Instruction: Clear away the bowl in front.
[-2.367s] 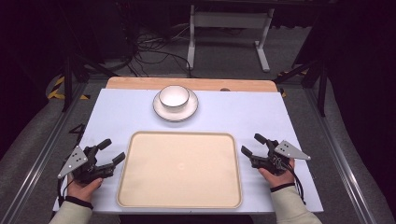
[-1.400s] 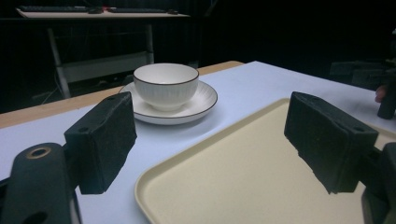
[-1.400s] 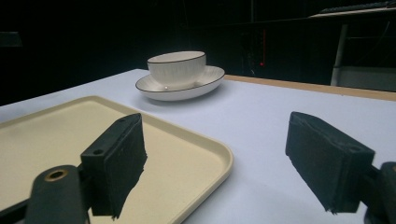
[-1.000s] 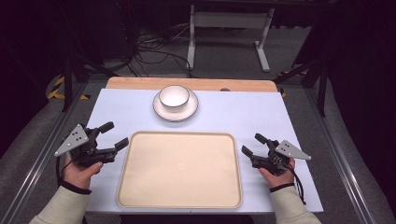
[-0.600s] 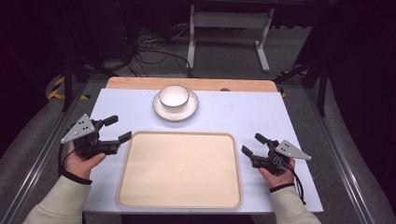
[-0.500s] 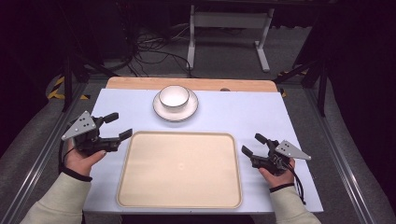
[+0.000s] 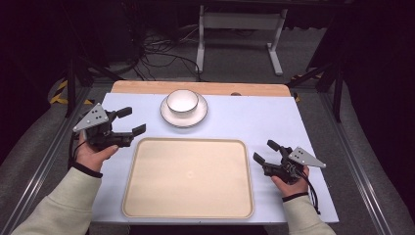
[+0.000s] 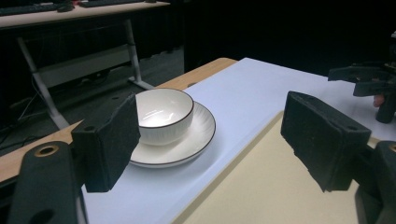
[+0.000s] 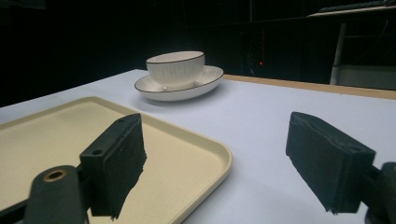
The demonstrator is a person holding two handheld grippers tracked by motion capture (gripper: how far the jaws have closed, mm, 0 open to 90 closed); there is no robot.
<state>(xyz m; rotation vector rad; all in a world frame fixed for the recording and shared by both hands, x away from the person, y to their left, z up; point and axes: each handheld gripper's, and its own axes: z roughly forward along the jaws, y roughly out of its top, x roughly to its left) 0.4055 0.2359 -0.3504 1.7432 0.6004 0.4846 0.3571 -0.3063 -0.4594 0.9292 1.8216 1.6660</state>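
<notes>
the left gripper (image 7: pixel 128 121), jaws wide apart and empty, hovers near the white ribbed bowl (image 7: pixel 182 102) on its dark-rimmed white saucer (image 7: pixel 168 116), while the right gripper (image 7: pixel 267 152) rests open beside the beige plastic tray (image 7: pixel 188 211).

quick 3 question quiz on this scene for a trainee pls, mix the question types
1. True or false: the bowl sits on the tray.
2. Which gripper is nearer the bowl? A) left gripper B) right gripper
3. Fill in: the bowl rests on a ____.

Key:
1. False. It sits on a saucer beyond the tray.
2. A
3. saucer
</notes>
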